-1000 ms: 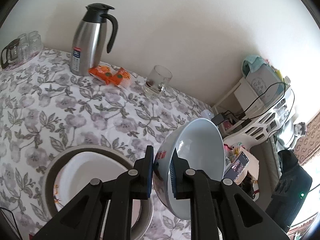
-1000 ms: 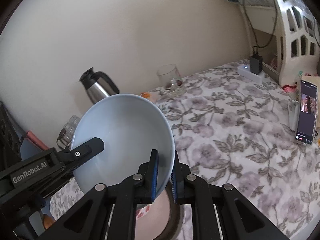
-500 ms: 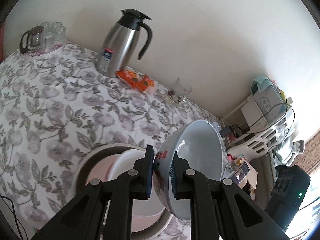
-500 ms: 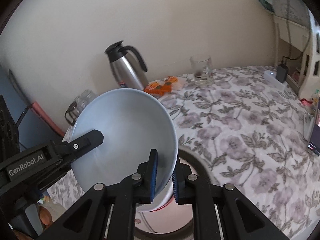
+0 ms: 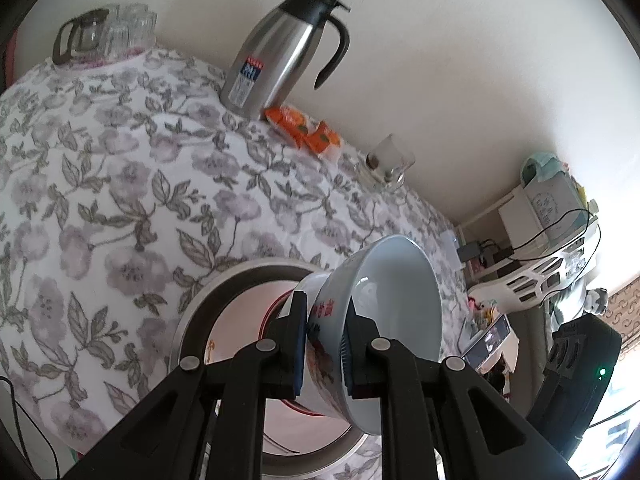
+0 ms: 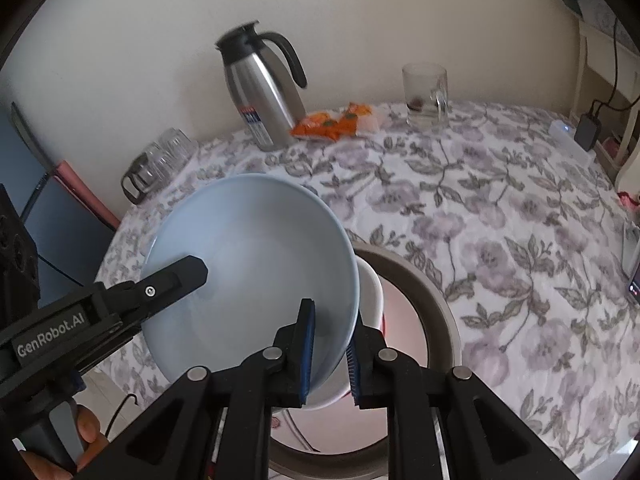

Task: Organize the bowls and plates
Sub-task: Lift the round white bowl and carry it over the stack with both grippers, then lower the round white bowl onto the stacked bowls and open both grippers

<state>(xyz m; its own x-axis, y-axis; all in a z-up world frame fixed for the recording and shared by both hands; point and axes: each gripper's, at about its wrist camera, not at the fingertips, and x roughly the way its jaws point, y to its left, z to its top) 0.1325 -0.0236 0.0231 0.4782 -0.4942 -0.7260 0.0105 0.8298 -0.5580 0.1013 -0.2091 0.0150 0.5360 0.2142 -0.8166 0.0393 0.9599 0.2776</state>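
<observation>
A pale blue bowl [image 5: 394, 308] [image 6: 248, 256], with red print on its outside, hangs tilted over a large grey-rimmed plate [image 5: 240, 276] [image 6: 434, 292] on the flowered tablecloth. A white dish with a red rim [image 6: 370, 292] lies in that plate, under the bowl. My left gripper [image 5: 325, 318] is shut on the bowl's rim; one of its fingers [image 6: 176, 276] reaches into the bowl in the right wrist view. My right gripper [image 6: 331, 318] straddles the opposite rim, and its jaws are opening, the rim still between the pads.
A steel jug [image 5: 280, 64] [image 6: 268, 96], orange snack packets [image 5: 304, 128], a glass mug [image 6: 426, 94] and a cluster of glasses [image 5: 104, 34] stand along the wall. A phone [image 6: 632, 264] and a white shelf [image 5: 540, 268] are at the right. A hand [image 6: 86, 428] grips the left handle.
Both grippers carried the bowl sideways and down until it hangs over the large plate. The gap between the right pads looks slightly wider.
</observation>
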